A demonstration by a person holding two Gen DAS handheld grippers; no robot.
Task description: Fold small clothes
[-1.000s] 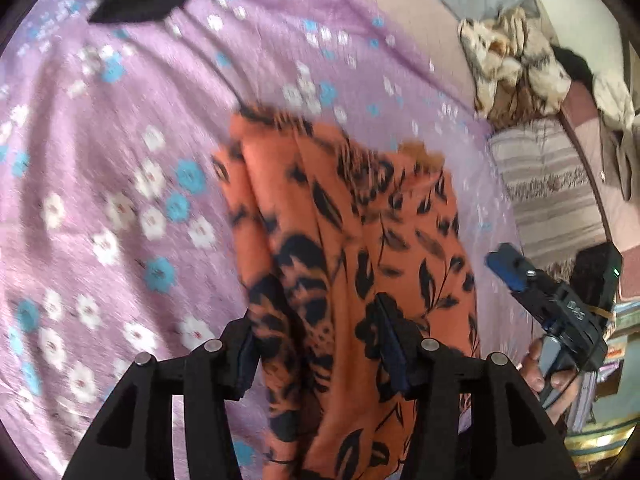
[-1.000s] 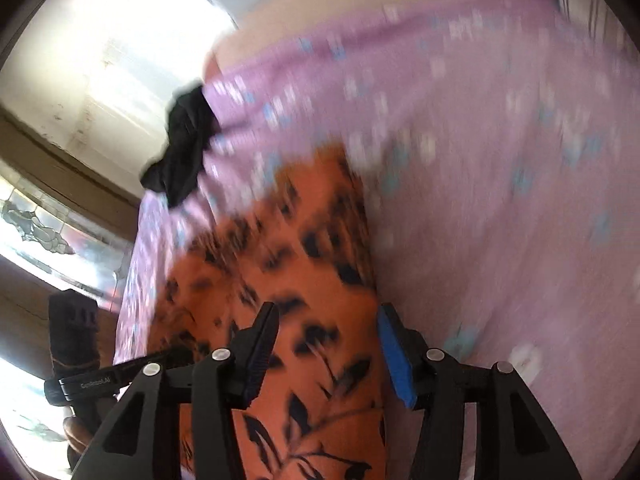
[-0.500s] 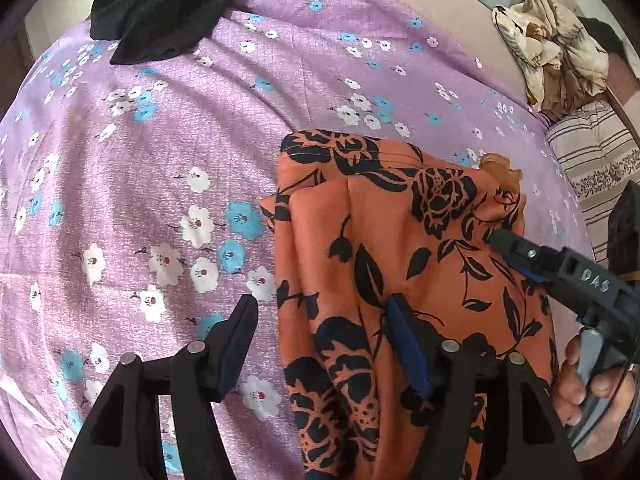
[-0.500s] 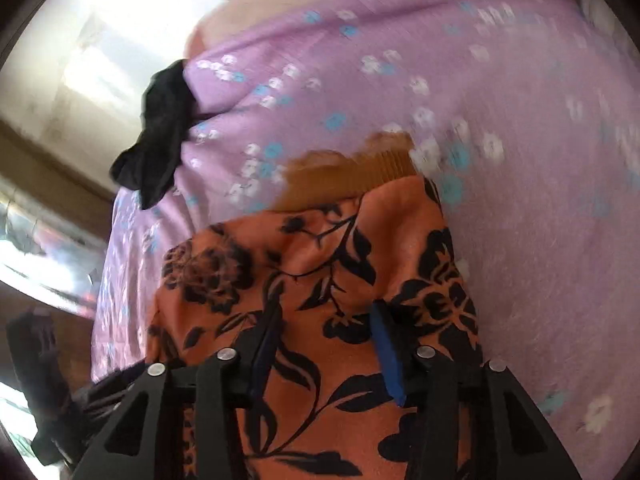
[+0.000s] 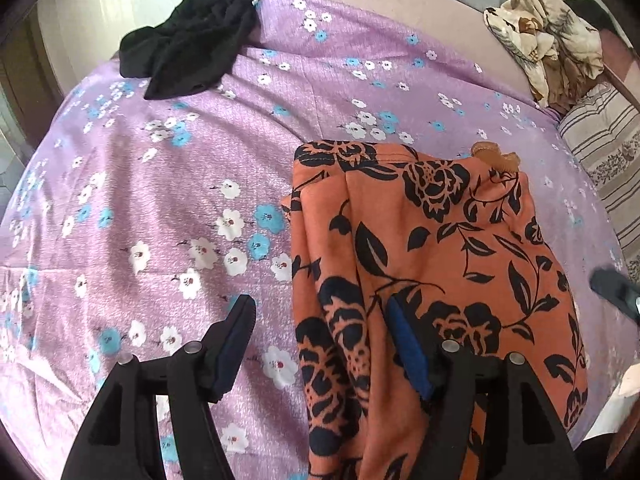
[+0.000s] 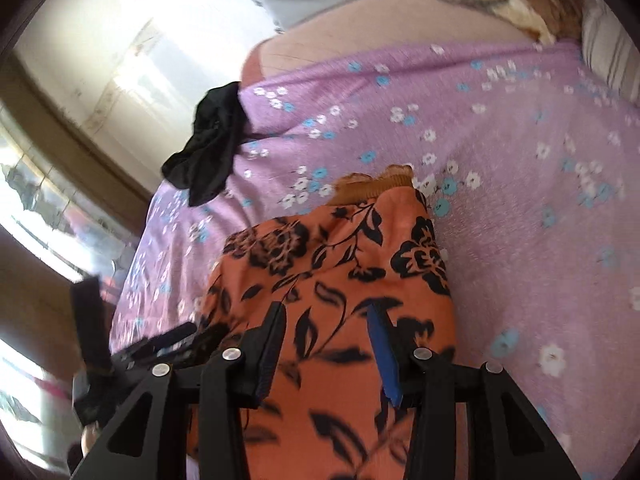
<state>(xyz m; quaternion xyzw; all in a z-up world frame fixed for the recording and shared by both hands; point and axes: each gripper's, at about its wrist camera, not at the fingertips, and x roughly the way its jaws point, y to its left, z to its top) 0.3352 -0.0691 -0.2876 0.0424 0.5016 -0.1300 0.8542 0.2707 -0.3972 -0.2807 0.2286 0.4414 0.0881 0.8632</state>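
The left gripper (image 5: pixel 320 340) has released the orange floral garment (image 5: pixel 440 240), jaws now wide, gripping nothing. The right gripper (image 6: pixel 328 344) hovers half-open over it, empty.

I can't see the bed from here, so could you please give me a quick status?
Left gripper open. Right gripper open. Orange garment folded on the bedsheet. Black garment far off, nothing blocking.

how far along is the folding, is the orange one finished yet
Partly done. The orange floral garment lies doubled over on the purple floral bedsheet, its ribbed waistband peeking out. Both the left gripper and right gripper are open over it, gripping nothing. Left: possibly another fold, and the black garment lies crumpled, untouched.
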